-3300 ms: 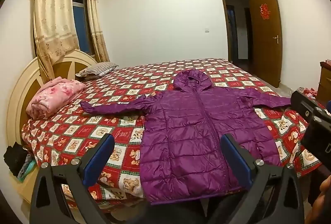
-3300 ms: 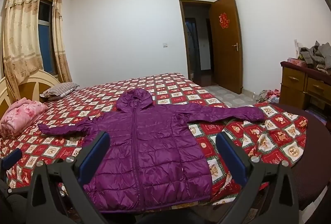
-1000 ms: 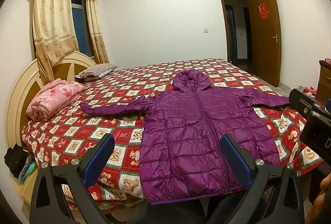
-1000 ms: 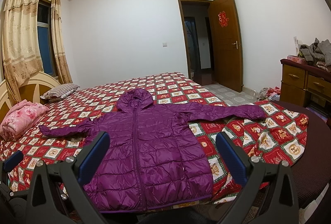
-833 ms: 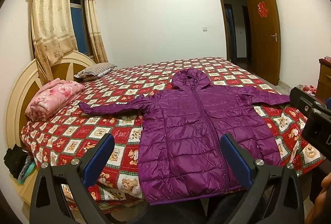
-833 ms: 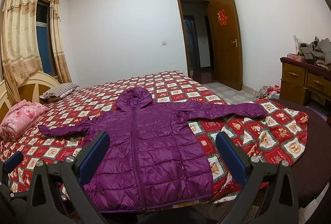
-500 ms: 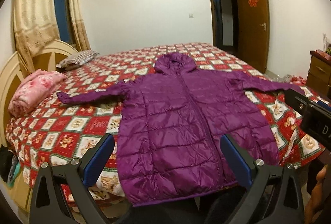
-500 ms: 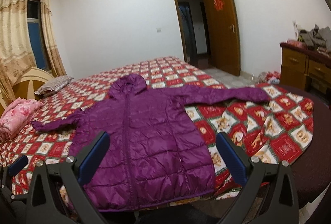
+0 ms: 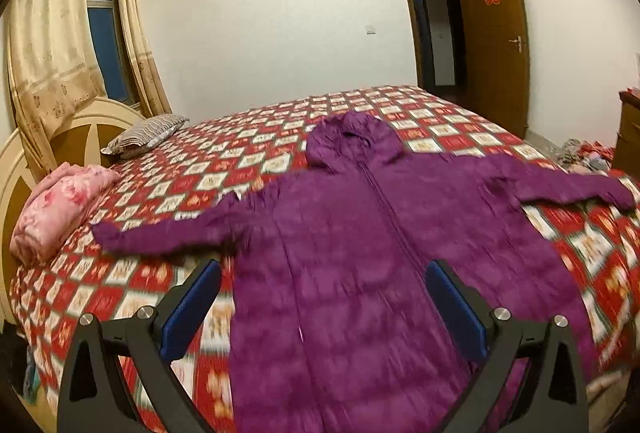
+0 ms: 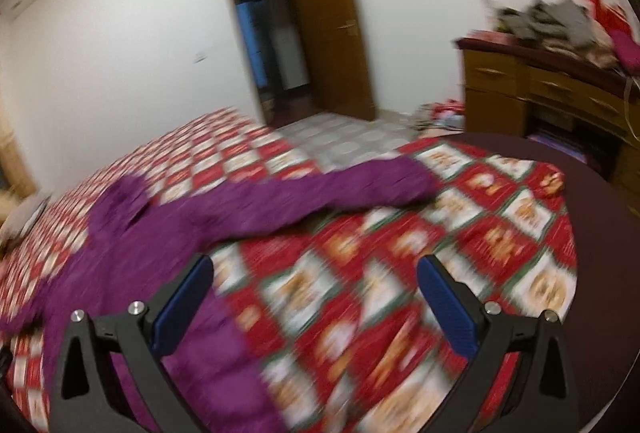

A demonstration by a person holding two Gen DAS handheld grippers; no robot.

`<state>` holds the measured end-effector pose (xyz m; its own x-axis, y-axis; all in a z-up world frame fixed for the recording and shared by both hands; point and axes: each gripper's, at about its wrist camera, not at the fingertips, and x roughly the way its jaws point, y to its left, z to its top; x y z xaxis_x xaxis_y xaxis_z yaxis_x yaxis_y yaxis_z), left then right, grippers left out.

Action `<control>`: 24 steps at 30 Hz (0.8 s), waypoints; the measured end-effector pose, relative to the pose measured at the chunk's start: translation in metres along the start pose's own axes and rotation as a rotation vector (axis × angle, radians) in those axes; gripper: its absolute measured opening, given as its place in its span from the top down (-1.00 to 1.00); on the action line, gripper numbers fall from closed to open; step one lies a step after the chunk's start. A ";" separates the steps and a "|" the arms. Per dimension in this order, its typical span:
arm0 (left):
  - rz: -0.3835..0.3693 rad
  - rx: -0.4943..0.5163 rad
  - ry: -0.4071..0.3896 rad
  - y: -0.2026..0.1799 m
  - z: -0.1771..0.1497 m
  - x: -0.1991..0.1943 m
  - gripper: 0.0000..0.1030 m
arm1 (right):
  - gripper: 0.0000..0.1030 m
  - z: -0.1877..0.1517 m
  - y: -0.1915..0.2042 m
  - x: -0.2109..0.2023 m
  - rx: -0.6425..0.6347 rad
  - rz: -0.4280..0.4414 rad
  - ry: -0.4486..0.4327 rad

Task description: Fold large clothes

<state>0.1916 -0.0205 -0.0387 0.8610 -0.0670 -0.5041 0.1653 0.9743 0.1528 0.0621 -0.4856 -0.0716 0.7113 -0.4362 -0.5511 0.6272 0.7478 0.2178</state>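
Note:
A purple hooded puffer jacket (image 9: 360, 265) lies flat, front up, on a bed with a red patterned cover (image 9: 168, 193), both sleeves spread out. My left gripper (image 9: 320, 277) is open and empty, above the jacket's lower body near the front edge. My right gripper (image 10: 314, 273) is open and empty, over the bed cover just right of the jacket (image 10: 168, 253), with the jacket's right sleeve (image 10: 360, 185) stretched out beyond it. The right wrist view is blurred.
A folded pink blanket (image 9: 60, 209) and a striped pillow (image 9: 148, 129) lie by the headboard at the left. A wooden dresser (image 10: 552, 93) with piled clothes stands to the right. An open door (image 9: 492, 33) is at the back right.
Both grippers have moved forward and down toward the bed. The right gripper has swung right, toward the jacket's right sleeve. Both stayed open; the jacket has not moved.

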 end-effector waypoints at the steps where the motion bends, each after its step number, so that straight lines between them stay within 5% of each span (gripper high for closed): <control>1: 0.001 -0.010 -0.002 0.004 0.007 0.010 -0.98 | -0.89 0.012 -0.012 0.014 0.025 -0.032 0.007; 5: 0.017 -0.069 0.026 0.023 0.029 0.059 -0.98 | -0.76 0.049 -0.060 0.082 0.157 -0.136 0.078; 13: 0.120 -0.144 0.111 0.060 0.023 0.142 -0.98 | -0.57 0.056 -0.091 0.175 0.262 -0.275 0.229; 24: 0.142 -0.118 0.226 0.055 -0.020 0.194 -0.98 | 0.68 0.047 -0.081 0.198 0.146 -0.311 0.279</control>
<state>0.3581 0.0240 -0.1454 0.7405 0.1084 -0.6633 -0.0176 0.9897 0.1422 0.1675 -0.6560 -0.1606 0.3813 -0.4624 -0.8005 0.8505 0.5148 0.1078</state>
